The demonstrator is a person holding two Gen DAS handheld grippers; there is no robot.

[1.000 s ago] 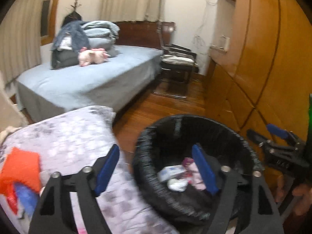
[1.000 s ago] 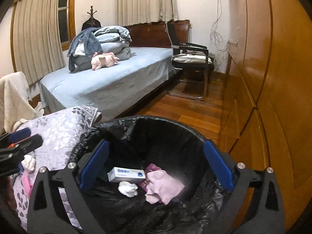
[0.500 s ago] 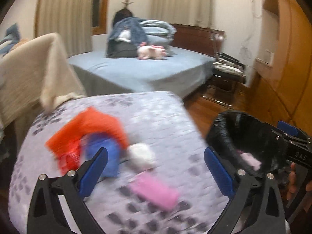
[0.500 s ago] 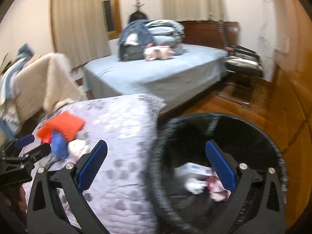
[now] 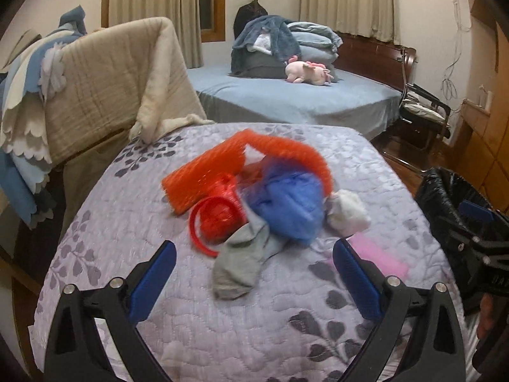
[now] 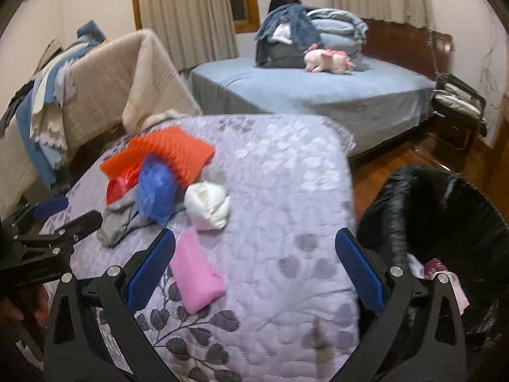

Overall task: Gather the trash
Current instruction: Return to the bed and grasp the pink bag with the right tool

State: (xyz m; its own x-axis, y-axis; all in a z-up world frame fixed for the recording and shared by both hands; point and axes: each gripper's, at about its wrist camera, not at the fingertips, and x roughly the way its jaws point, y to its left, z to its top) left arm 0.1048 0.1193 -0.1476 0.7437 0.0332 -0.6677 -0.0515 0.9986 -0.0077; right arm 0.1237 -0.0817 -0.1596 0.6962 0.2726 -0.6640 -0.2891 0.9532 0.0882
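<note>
A pile of trash lies on the lilac quilted table [image 5: 222,334]: orange foam mesh [image 5: 203,175], a red plastic bag [image 5: 219,216], a blue bag [image 5: 286,207], a grey sock [image 5: 241,264], a white crumpled wad [image 5: 346,213] and a pink pack [image 5: 378,254]. My left gripper [image 5: 253,254] is open, hovering just short of the sock with nothing between its jaws. In the right wrist view my right gripper [image 6: 254,242] is open and empty over the cloth, with the pink pack [image 6: 197,273] beside its left finger. The black-lined bin [image 6: 445,216] stands to the right with some trash inside.
Behind the table a bed [image 5: 302,102] carries folded bedding and a pink plush toy [image 5: 308,71]. A seat draped in a beige blanket [image 5: 105,89] stands at the left. At the right are a metal chair [image 5: 423,111] and wooden cabinets [image 5: 490,133] on wood floor.
Both views have swung left from the bin to the table, so the trash pile now lies in front. The left gripper's jaws have spread wider.
</note>
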